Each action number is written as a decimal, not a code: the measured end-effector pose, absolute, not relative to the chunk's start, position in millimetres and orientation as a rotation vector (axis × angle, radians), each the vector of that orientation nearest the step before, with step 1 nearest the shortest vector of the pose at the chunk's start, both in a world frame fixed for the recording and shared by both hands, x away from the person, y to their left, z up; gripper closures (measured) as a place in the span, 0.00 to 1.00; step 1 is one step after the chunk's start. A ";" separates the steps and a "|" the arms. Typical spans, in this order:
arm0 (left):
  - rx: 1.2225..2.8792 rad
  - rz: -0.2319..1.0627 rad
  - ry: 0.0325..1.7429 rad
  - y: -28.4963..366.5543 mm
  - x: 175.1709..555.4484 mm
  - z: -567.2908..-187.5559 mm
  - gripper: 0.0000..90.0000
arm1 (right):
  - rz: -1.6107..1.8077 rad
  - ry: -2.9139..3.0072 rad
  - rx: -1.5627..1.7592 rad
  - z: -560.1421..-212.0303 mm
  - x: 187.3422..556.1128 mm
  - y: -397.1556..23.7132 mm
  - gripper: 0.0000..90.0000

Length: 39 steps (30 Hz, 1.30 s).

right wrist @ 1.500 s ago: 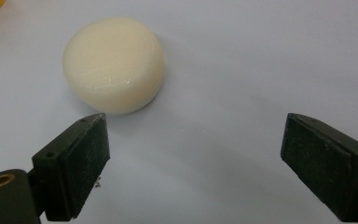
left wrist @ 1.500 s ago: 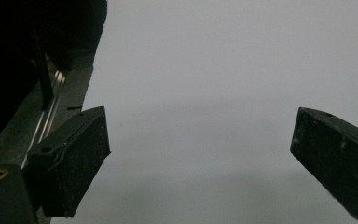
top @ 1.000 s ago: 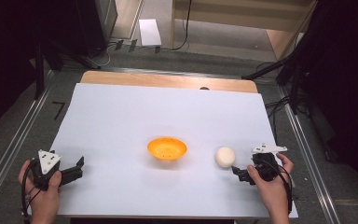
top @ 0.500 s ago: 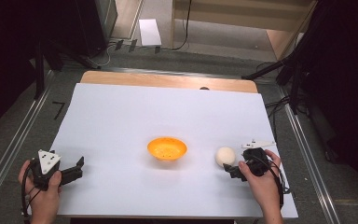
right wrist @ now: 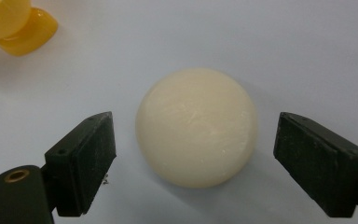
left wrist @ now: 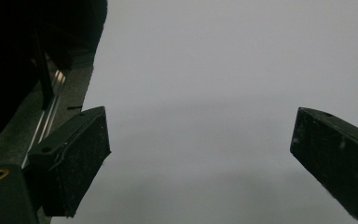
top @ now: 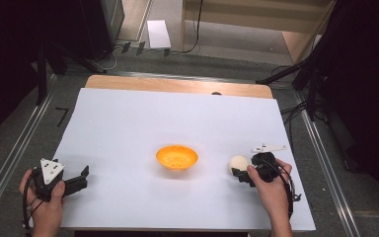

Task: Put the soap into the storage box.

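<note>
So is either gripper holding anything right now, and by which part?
Nothing is held. The right gripper has been closing around the cream ball, with gaps at both pads. The left gripper is open over bare sheet.

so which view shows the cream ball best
The right gripper view: the cream ball sits large and centred between the jaws, with a gap on each side. The high view shows it small, just ahead of the right gripper. The left gripper view looks over plain white table.
</note>
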State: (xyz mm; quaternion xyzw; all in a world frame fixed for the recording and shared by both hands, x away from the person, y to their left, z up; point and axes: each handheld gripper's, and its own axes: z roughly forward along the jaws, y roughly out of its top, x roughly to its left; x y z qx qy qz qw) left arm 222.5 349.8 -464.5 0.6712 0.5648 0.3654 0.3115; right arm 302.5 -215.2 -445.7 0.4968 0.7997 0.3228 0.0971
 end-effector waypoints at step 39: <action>1.774 0.963 1.516 349.3 224.4 -465.0 0.07 | 0.952 2.330 1.583 -461.5 311.5 -206.4 0.26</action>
